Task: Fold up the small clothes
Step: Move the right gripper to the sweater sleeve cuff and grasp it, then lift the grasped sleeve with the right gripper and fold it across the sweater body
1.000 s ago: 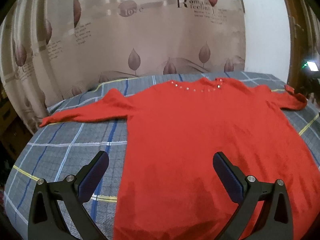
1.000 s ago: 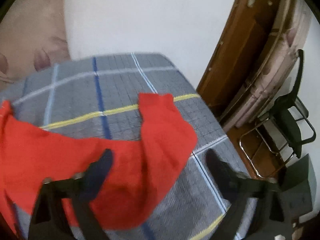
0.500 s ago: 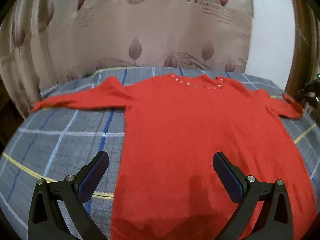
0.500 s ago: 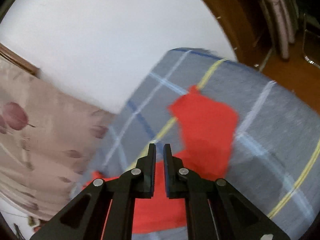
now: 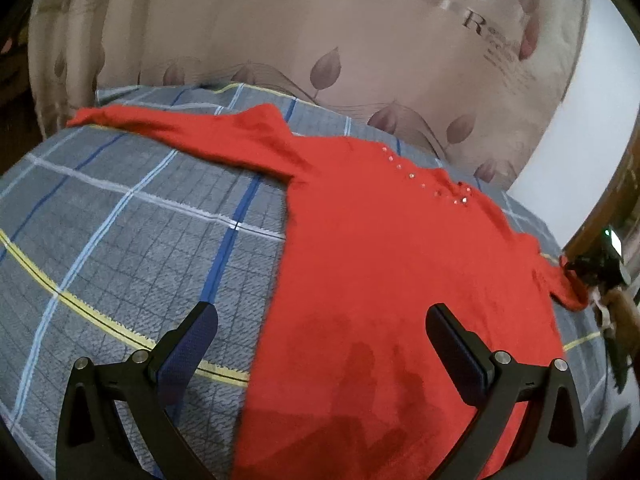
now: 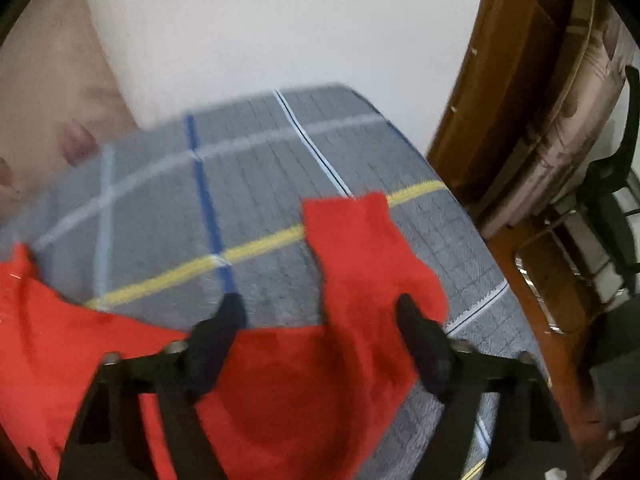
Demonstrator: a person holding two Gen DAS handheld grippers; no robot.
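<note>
Left wrist view: red sweater (image 5: 384, 264) flat on plaid bed (image 5: 120, 240), sleeves out, no fold made. Left gripper (image 5: 320, 344) wide, empty, above hem. Right gripper (image 6: 320, 320) wide, over right sleeve (image 6: 360, 248). All folds remain.

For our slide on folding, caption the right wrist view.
Open right gripper hovers over the red sweater sleeve, bent on the plaid bedspread.

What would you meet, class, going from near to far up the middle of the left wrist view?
Left gripper with its jaws open → red sweater → studded neckline → plaid bedspread edge → leaf-print curtain.
</note>
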